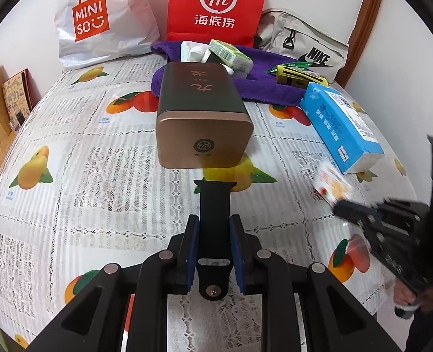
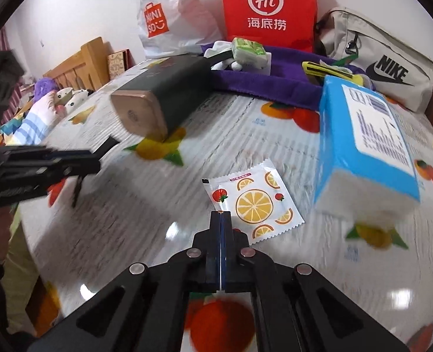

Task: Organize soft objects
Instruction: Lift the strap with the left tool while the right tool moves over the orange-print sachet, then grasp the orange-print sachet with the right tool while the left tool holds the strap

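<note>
**Watch strap clamped on the left, flat sachet waiting on the right**

From the left wrist, the left gripper [image 1: 213, 252] has its blue pads pressed against the sides of a black watch strap [image 1: 214, 205], which juts forward over the fruit-print tablecloth [image 1: 69, 152]. Held by its lower half, the strap sticks out stiffly, its free end close to the bronze-capped tin [image 1: 203, 117] lying on its side just ahead. My guess is that it is being carried toward the purple towel [image 1: 263, 85] at the back, where a green tissue pack [image 1: 231, 54] and other soft bits already sit. The tin blocks the straight path; there is bare cloth to its left. At the right edge, blurred, the other tool hovers by the blue tissue pack [image 1: 339, 126].

From the right wrist, the right gripper [image 2: 221, 214] has its jaws fully together with nothing between them, the tips just at the near-left corner of a citrus-print sachet [image 2: 254, 199] lying flat on the cloth. It seems the sachet is the next pickup; lying so flat, it may need a corner pried up first. The blue tissue pack [image 2: 363, 146] leans close on the right, with its near end raised off the table, so room is tight there, while the left side is open cloth up to the left gripper [image 2: 55, 164]. The table's far edge is lined with a red paper bag [image 2: 267, 8], a white shopping bag [image 2: 172, 8] and a grey pouch [image 2: 386, 58].
</note>
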Motion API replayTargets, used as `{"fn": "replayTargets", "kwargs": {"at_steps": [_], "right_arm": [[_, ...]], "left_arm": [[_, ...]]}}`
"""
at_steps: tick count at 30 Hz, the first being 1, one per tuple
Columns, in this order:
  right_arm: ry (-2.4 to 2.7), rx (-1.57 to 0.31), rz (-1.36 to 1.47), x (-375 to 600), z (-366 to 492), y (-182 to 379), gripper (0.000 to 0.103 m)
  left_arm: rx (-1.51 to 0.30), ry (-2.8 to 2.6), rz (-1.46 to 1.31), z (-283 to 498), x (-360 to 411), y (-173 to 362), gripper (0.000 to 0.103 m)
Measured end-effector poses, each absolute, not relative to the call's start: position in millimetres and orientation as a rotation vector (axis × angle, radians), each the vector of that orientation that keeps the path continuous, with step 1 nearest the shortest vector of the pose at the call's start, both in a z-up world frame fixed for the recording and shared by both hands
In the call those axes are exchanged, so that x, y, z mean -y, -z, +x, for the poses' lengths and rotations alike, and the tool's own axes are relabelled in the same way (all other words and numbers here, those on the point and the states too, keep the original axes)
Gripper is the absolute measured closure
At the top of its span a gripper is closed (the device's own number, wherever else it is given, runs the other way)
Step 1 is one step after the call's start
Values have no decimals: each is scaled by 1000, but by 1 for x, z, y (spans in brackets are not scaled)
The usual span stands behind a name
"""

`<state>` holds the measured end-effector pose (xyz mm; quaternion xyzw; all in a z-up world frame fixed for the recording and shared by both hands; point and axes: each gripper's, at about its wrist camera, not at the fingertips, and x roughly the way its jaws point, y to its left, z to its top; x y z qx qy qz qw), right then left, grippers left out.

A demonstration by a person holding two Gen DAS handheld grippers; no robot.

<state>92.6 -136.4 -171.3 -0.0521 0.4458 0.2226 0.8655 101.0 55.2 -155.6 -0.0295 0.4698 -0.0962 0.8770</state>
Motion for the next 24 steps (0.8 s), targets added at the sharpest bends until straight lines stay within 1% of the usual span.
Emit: {"fn": "replayTargets", "kwargs": {"at_steps": [4,7,8,9,10,11,12,13,19,24], "right_arm": [[-477,-987,-91,147,65,170,103],[-469,-999,-94,155,49,171,100],[-464,-990,-94,159,46,171,98],[-457,-982,-92,163,44,170,86],[-447,-972,-89,167,43,170,65],[-435,-959,-88,170,44,169,54],[-419,-940,-85,173,44,168,37],[-402,-911,-77,178,46,167,31],[-394,-933,-35,181,64,179,30],[-365,-909,-170,159,62,186,28]], "left_arm": [[-985,202,-61,100,-50,157,83],[-992,204,-57,100,-46,158,83],[-995,204,-54,100,-44,158,83],[-996,204,-52,100,-43,158,83],[-998,206,-50,100,-42,158,83],[-998,207,-49,100,-41,158,83],[-998,206,-47,100,-40,157,83],[-996,205,-47,100,-40,157,83],[-994,191,-53,100,-41,151,83],[-976,180,-57,101,-45,140,83]]}}
